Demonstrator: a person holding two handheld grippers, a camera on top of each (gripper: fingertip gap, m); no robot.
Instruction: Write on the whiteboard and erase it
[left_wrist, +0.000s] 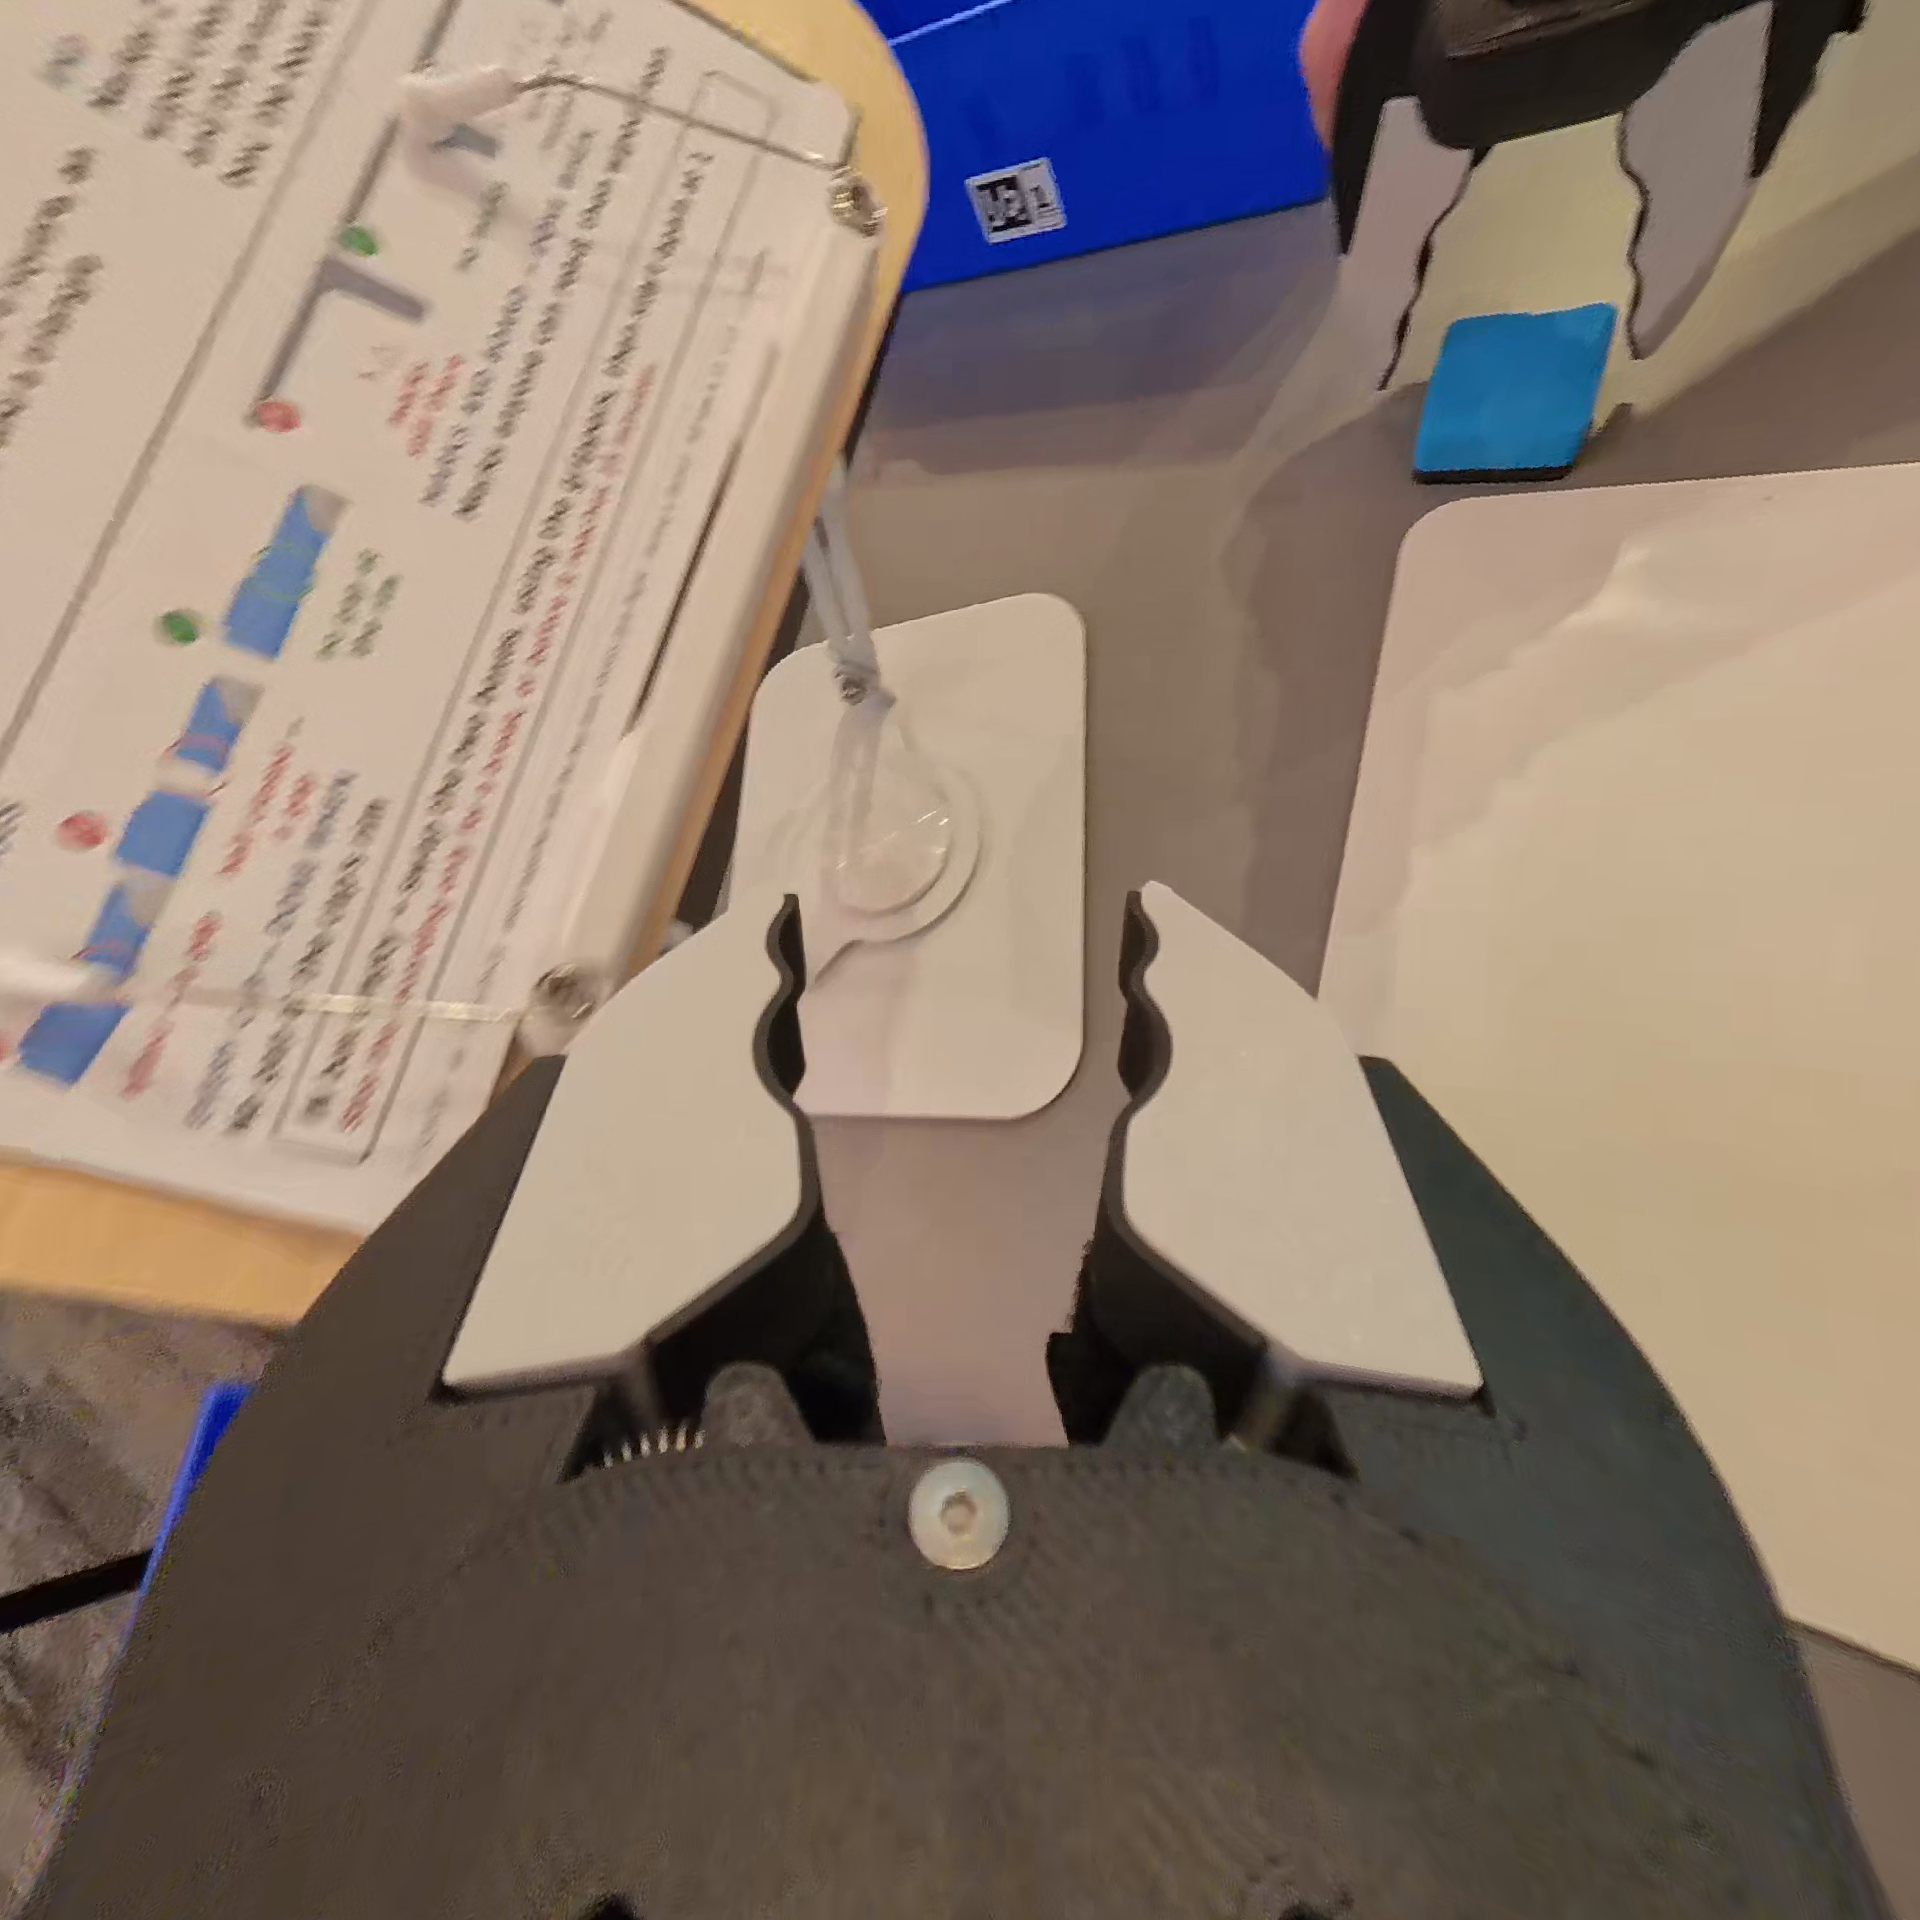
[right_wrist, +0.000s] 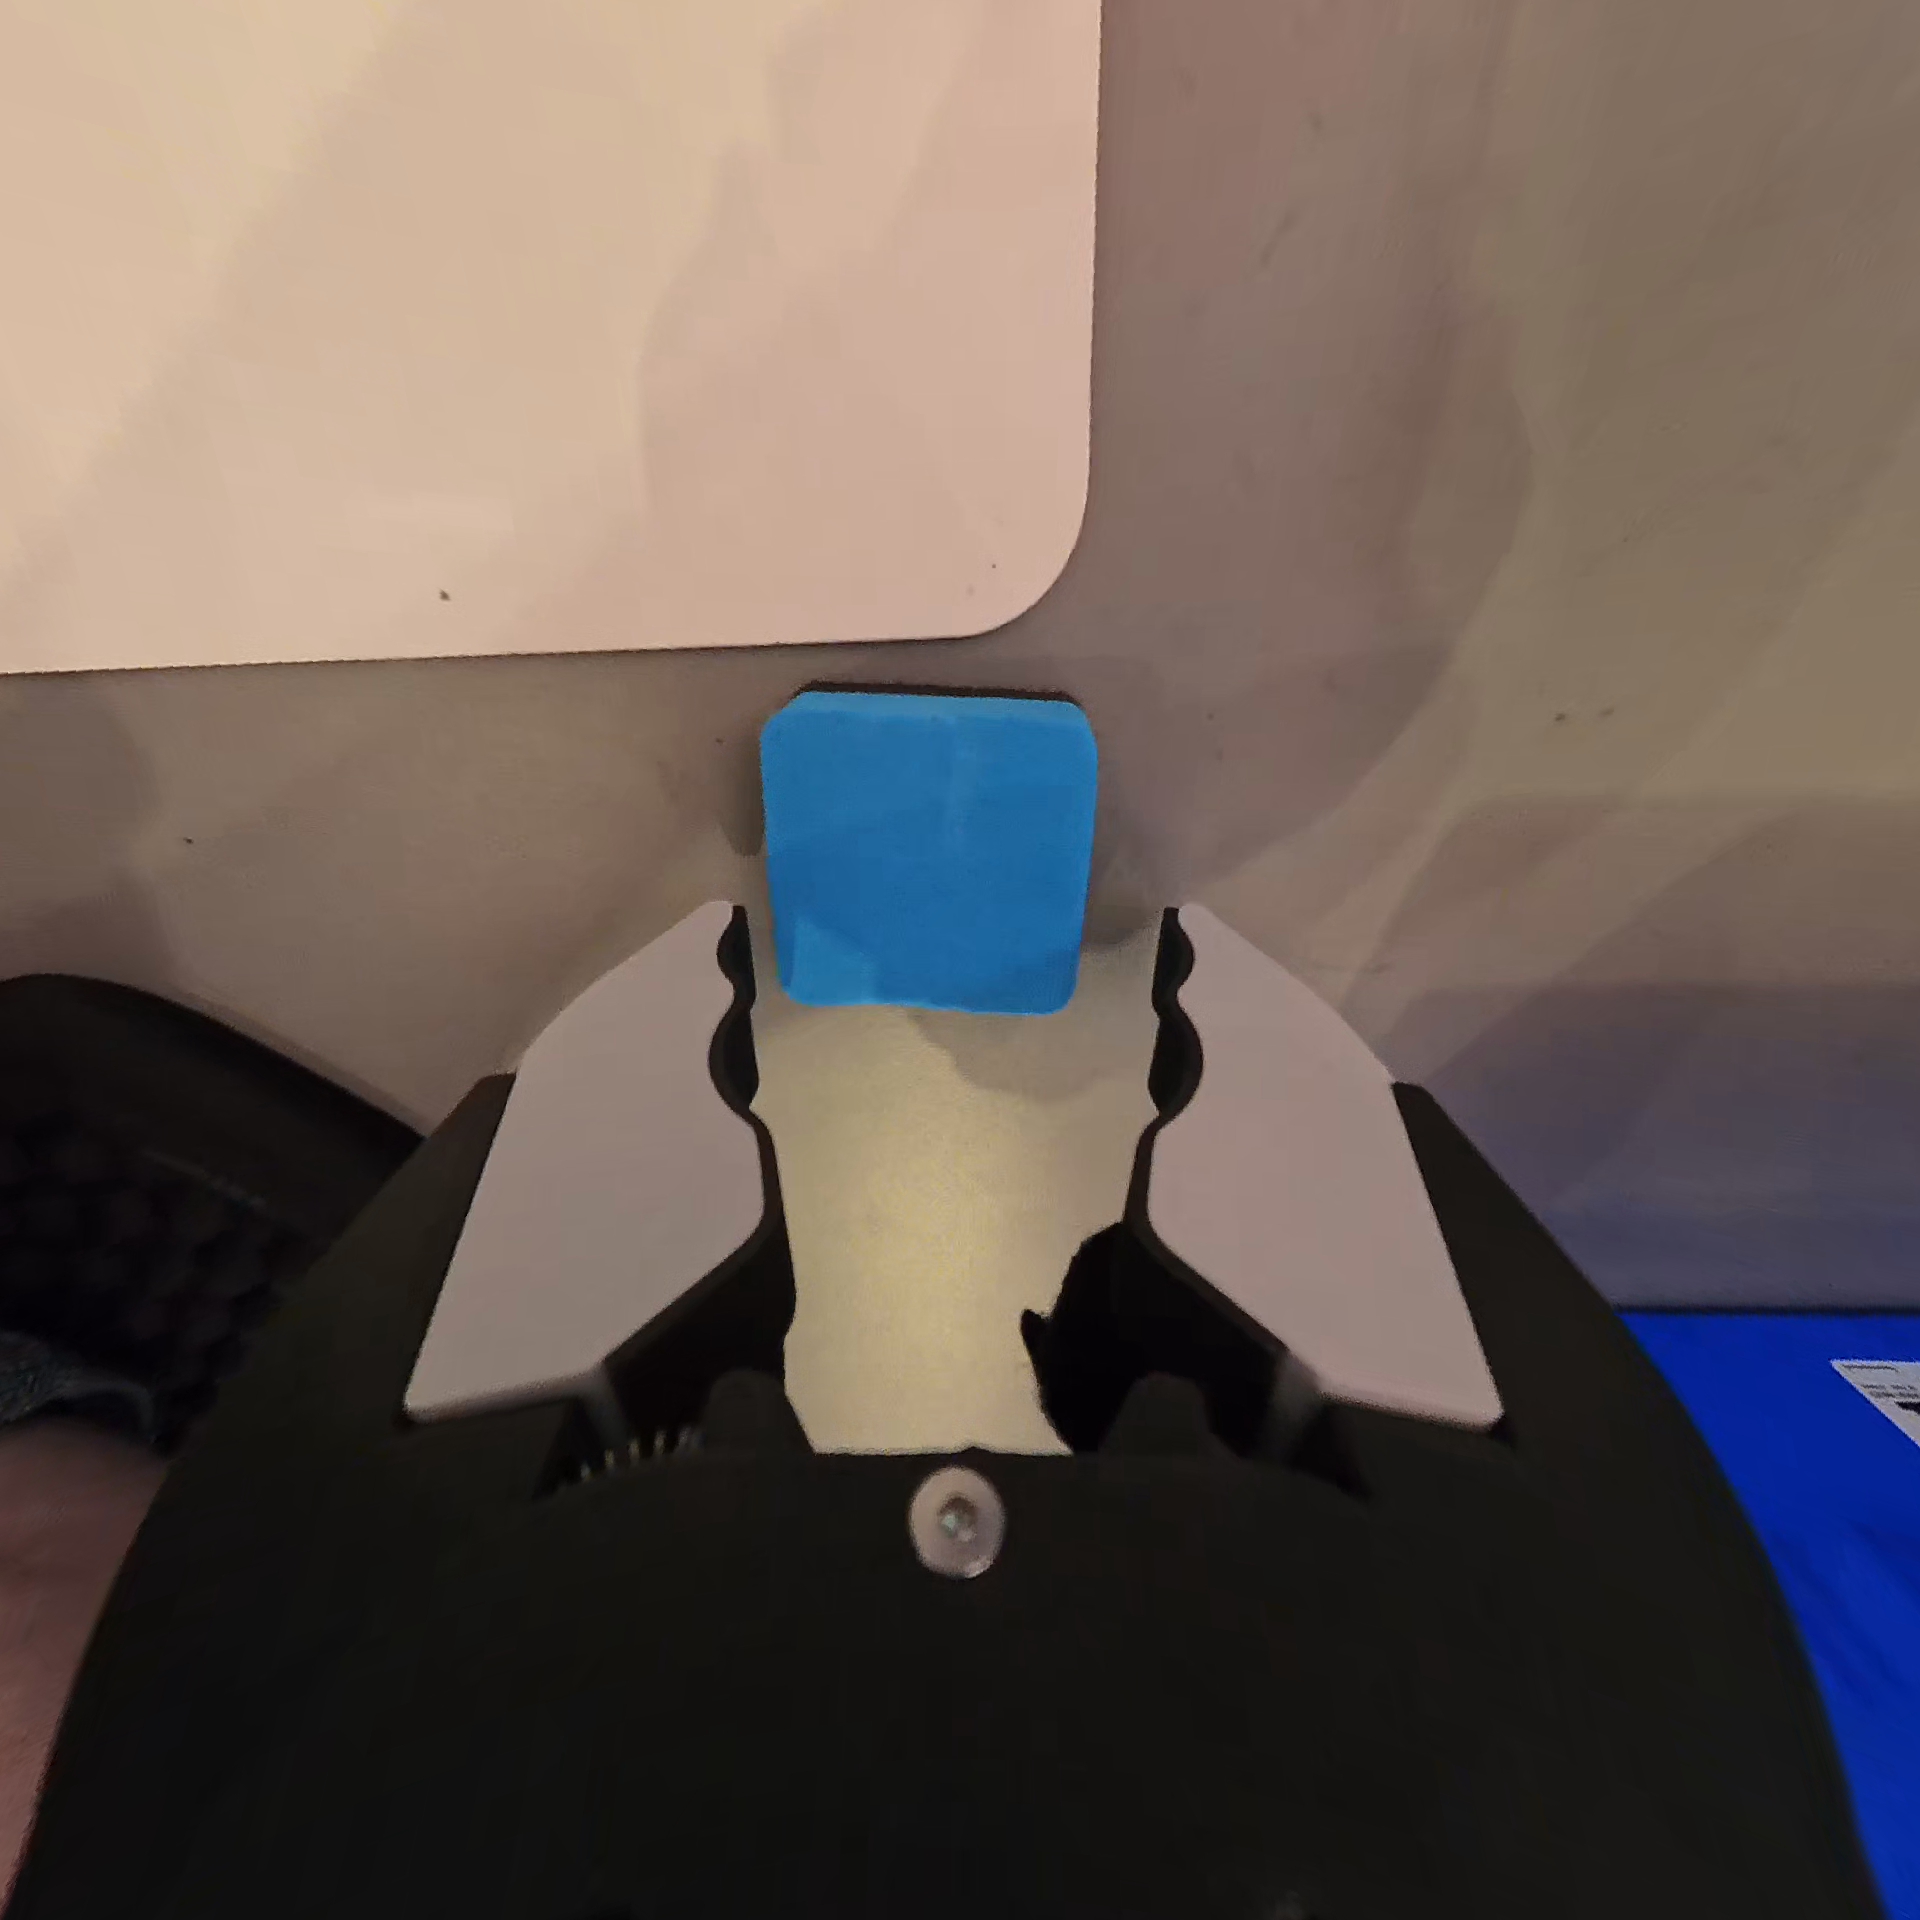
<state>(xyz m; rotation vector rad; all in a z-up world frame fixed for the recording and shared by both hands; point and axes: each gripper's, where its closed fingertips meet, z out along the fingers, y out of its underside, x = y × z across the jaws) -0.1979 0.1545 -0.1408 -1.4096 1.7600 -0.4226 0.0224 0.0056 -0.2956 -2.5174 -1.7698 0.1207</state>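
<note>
Printed text in black, red and green, set among small coloured diagrams, is carried by a laminated instruction sheet (left_wrist: 343, 582) on a wooden board, but it is too blurred to be read. A small white sticker (left_wrist: 1015, 200) with a square black code is borne by the blue bin (left_wrist: 1091, 125). A white label (right_wrist: 1886, 1403) is seen on a blue surface, cut off by the picture's edge.
</note>
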